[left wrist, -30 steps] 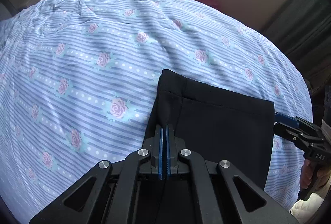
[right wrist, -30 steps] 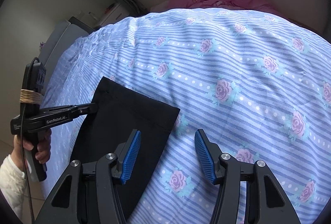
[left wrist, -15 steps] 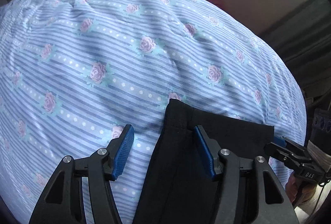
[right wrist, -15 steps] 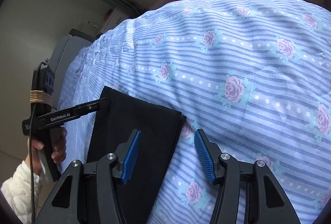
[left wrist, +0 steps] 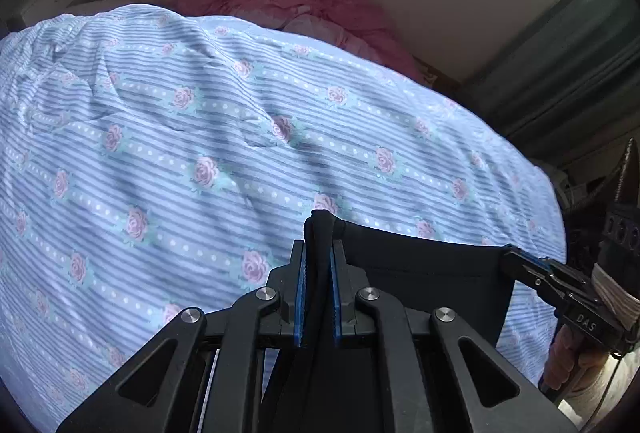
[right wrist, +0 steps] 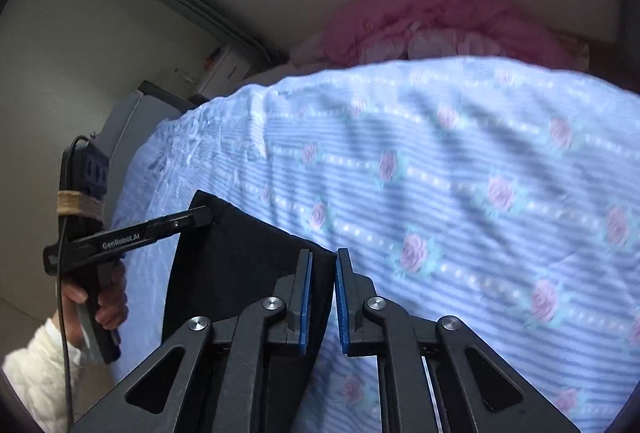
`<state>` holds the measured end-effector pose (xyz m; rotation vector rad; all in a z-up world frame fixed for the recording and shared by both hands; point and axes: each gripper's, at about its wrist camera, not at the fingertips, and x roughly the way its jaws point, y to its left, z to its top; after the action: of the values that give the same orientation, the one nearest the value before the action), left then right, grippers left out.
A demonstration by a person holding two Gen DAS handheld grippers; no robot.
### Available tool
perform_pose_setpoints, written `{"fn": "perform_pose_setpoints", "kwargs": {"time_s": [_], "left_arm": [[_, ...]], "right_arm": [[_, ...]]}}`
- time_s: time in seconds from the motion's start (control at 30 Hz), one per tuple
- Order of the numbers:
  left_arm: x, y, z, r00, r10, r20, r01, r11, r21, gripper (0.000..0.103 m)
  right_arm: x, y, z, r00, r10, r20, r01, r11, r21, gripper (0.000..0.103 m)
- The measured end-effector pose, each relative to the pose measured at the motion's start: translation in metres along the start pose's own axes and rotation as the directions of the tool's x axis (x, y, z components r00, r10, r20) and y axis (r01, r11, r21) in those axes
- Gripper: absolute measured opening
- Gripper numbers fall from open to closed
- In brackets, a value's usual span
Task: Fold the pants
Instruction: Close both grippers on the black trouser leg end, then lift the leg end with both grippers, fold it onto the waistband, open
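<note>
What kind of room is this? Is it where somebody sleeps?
Most likely a bedroom. A wide bed is covered by a blue striped sheet with roses, a pink blanket is bunched at its far end, and black pants lie on it for folding.

Two markings are legible. In the right wrist view, the side of the left gripper (right wrist: 204, 216) carries the brand "GenRobot.AI" in light lettering along its black body, just ahead of the handle. In the left wrist view, the black body of the right gripper (left wrist: 516, 263) carries the letters "DAS" in light lettering near the handle; whether further characters belong to this marking cannot be told. No other text, number or sign can be read in either view.
</note>
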<state>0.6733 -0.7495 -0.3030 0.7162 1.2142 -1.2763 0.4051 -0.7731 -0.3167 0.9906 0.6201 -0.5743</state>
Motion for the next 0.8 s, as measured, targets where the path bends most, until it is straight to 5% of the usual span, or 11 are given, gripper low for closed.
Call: {"fn": "perform_pose_setpoints", "kwargs": {"time_s": [0.1,0.27,0.47,0.8], "left_arm": [[0.035,0.001,-0.003,0.994,0.089,-0.068,-0.088,0.996,0.023,0.012],[0.026,0.0,-0.004,0.994,0.096,-0.051,-0.096,0.995,-0.001,0.012],[-0.067,-0.007,-0.02,0.991,0.019,0.134,-0.023,0.999,0.029,0.012],[-0.212,0.003,-0.136,0.931,-0.011,0.365,0.034,0.998,-0.056,0.012]], "right_arm": [[0.02,-0.007,0.008,0.998,-0.048,-0.047,0.048,0.999,-0.021,0.011],[0.032,-0.016,0.006,0.994,-0.036,-0.1,0.034,0.999,-0.017,0.011],[-0.032,0.037,0.014,1.0,0.011,-0.001,-0.011,0.991,-0.136,0.011],[-0.128,0.151,-0.034,0.993,0.095,0.075,-0.056,0.908,-0.414,0.011]]}}
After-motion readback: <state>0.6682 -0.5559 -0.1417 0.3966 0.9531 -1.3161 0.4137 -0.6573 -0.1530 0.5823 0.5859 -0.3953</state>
